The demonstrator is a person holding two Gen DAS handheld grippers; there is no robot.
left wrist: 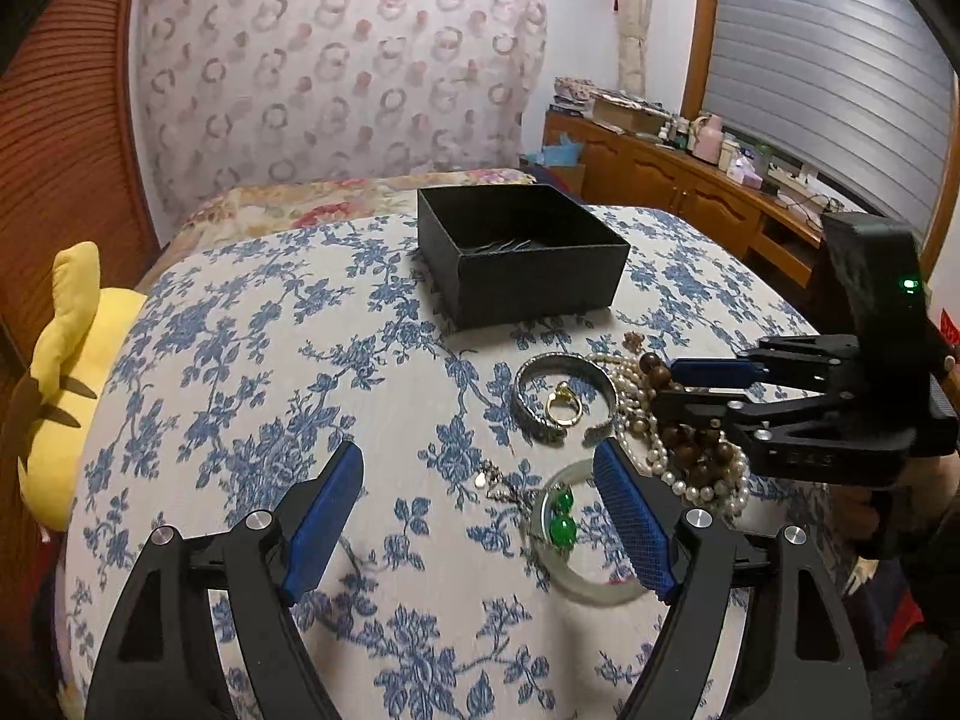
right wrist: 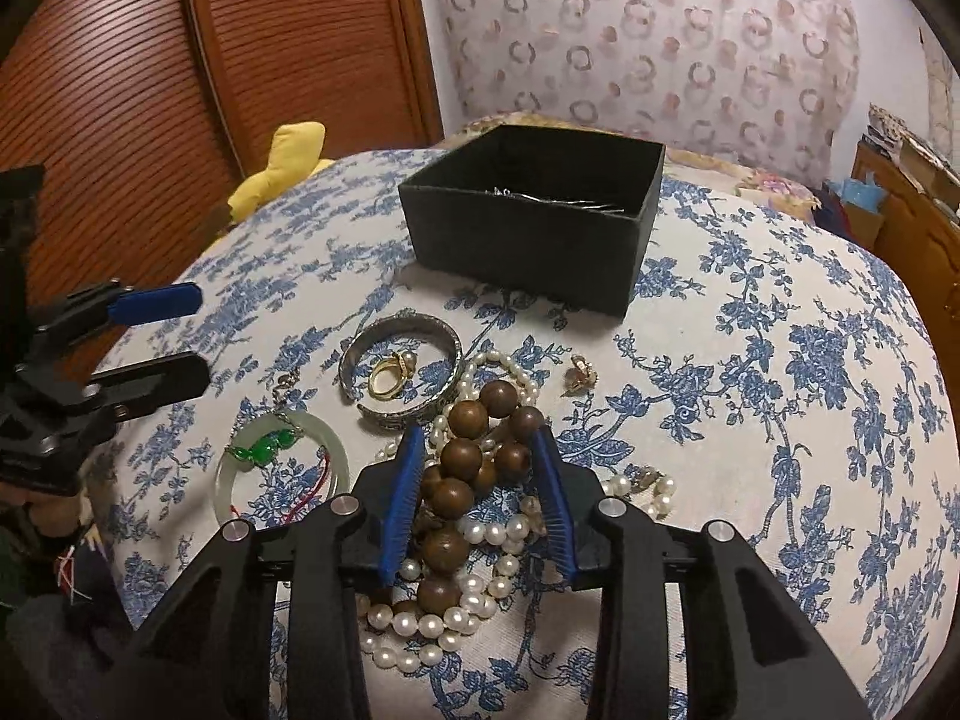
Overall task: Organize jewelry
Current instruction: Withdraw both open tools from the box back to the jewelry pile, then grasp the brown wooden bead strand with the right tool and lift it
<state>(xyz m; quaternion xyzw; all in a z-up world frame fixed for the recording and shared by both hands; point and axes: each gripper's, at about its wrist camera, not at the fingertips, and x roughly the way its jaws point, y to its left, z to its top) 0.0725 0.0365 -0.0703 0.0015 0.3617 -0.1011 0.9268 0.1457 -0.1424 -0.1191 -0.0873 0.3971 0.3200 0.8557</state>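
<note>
The jewelry lies heaped on a blue-flowered cloth (right wrist: 780,390) over what looks like a bed, just in front of an open black box (right wrist: 528,222).

The right hand-held gripper (right wrist: 477,450) is lowered over the wooden bead string (right wrist: 474,450). Its jaws are narrowed around the beads. Whether the pads actually press them cannot be told from this angle.

The pearl strand (right wrist: 480,600) lies tangled under and around the beads. A silver bangle (right wrist: 402,372) encircles a gold ring (right wrist: 390,375). Beside them sits a pale jade bangle (right wrist: 282,468) with a green pendant (right wrist: 264,450) inside it.

The left hand-held gripper (left wrist: 480,468) stands wide and empty, above the cloth near the jade bangle.

A yellow plush toy (left wrist: 66,360) rests at the bed's edge.
</note>
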